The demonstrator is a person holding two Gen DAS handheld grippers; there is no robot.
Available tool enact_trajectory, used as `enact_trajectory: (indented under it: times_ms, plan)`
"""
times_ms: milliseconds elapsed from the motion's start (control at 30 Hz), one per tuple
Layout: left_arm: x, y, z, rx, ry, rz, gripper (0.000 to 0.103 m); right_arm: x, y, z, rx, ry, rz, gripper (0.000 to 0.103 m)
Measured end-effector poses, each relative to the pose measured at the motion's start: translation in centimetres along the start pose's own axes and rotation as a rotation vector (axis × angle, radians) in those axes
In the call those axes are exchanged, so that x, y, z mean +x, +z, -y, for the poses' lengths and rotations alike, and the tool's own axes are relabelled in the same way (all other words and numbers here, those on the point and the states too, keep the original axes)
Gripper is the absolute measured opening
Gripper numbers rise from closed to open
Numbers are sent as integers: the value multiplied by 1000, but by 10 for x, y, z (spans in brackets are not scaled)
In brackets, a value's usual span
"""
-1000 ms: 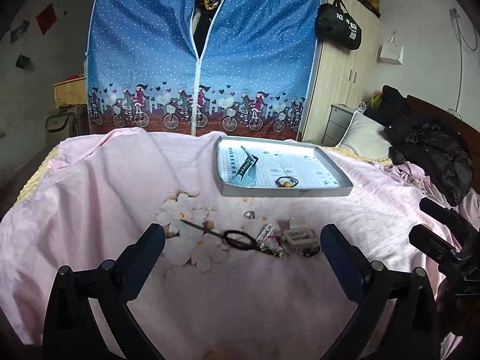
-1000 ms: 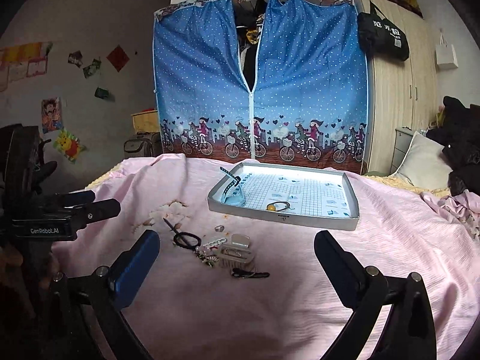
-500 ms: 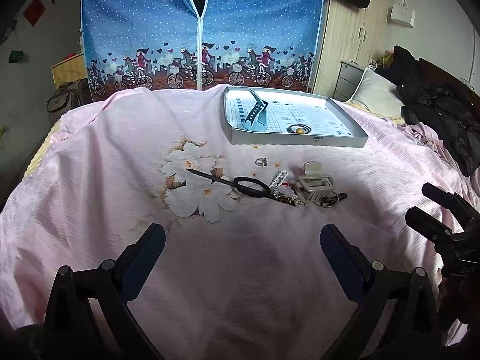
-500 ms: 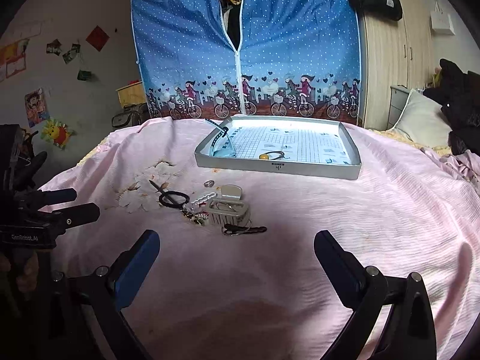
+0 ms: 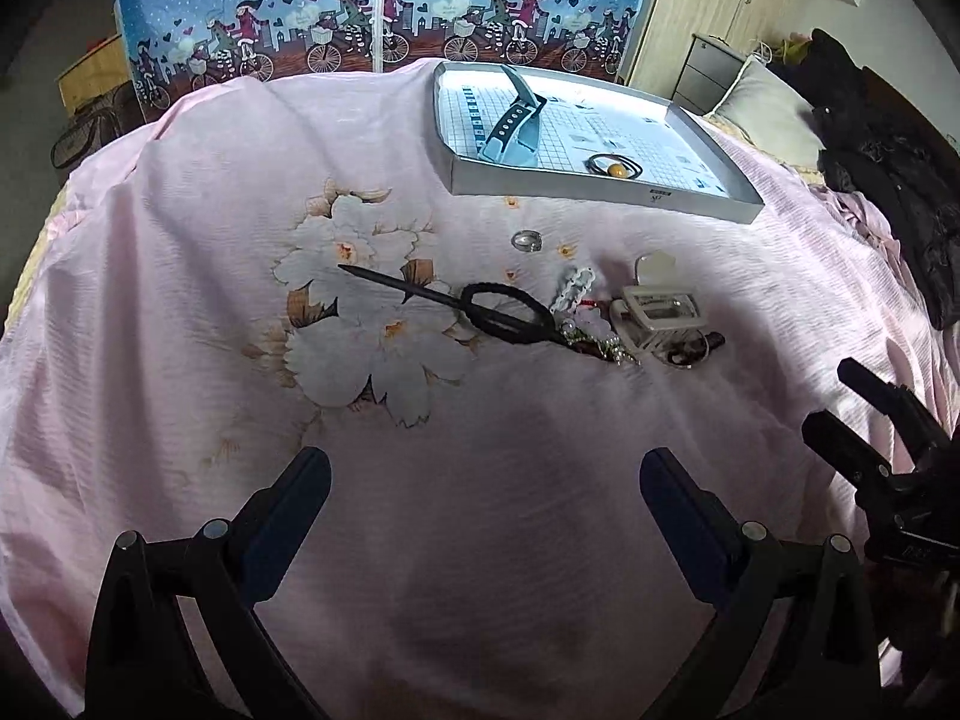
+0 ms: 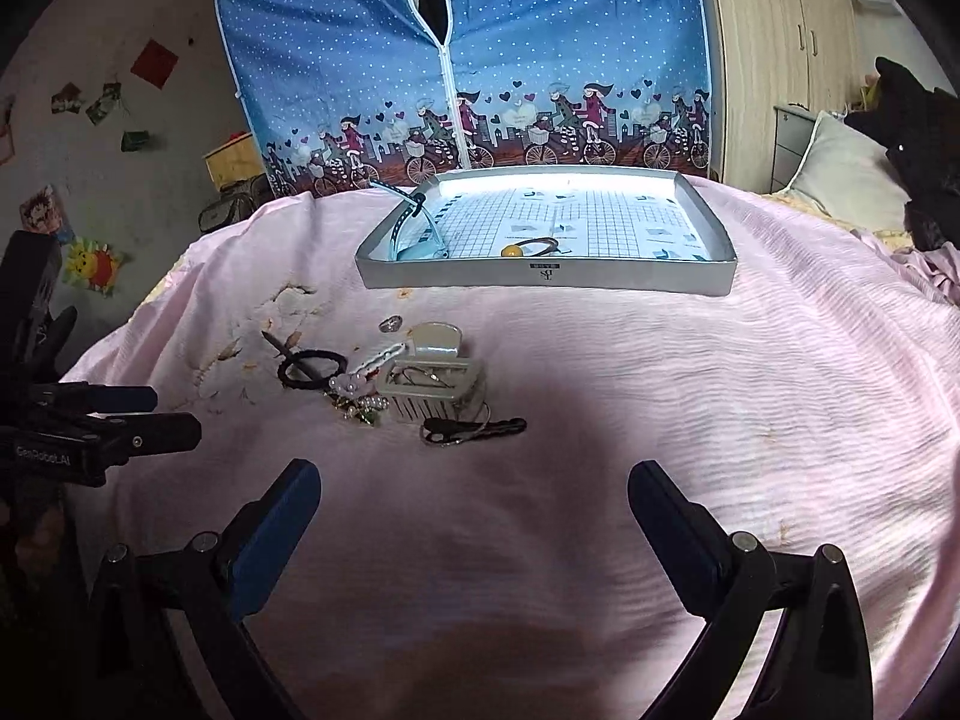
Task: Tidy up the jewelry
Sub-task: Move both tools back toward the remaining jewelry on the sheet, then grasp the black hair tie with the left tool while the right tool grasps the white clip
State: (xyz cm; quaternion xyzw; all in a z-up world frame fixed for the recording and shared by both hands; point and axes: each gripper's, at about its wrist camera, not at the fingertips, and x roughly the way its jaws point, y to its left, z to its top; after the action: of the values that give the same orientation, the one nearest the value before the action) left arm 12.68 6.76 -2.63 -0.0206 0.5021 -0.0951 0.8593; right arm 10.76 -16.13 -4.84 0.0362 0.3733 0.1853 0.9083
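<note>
Both grippers, the left gripper (image 5: 485,480) and the right gripper (image 6: 474,492), are wide open and empty above the pink bedsheet (image 5: 180,300). Small jewelry pieces (image 6: 384,378) lie near the shallow grey cardboard tray (image 6: 540,282).

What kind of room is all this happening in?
Most likely a bedroom in a home. The work goes on over a bed under a pink flowered sheet, with a pillow at its far end, a blue zip-up fabric wardrobe behind it and a wooden cupboard alongside.
</note>
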Motion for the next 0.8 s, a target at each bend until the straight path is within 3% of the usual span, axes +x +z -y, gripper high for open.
enact_trajectory:
  times_ms: [167, 333, 400, 567, 667, 800]
  plan:
    - [11, 30, -11, -28, -28, 17, 92, 16, 14, 5, 50, 39, -6, 95]
    - [31, 41, -19, -52, -110, 6, 61, 41, 32, 12, 94, 69, -48, 73]
    - [36, 42, -22, -61, -144, -7, 54, 52, 42, 14, 98, 79, -65, 67]
    - [47, 50, -42, -135, -208, -24, 47, 86, 66, 13, 60, 140, -117, 59]
    - [58, 52, -60, -228, -287, -68, 34, 107, 77, 11, 28, 182, -154, 53]
    - [63, 54, -69, -278, -342, -93, 32, 125, 81, 7, -23, 211, -196, 39]
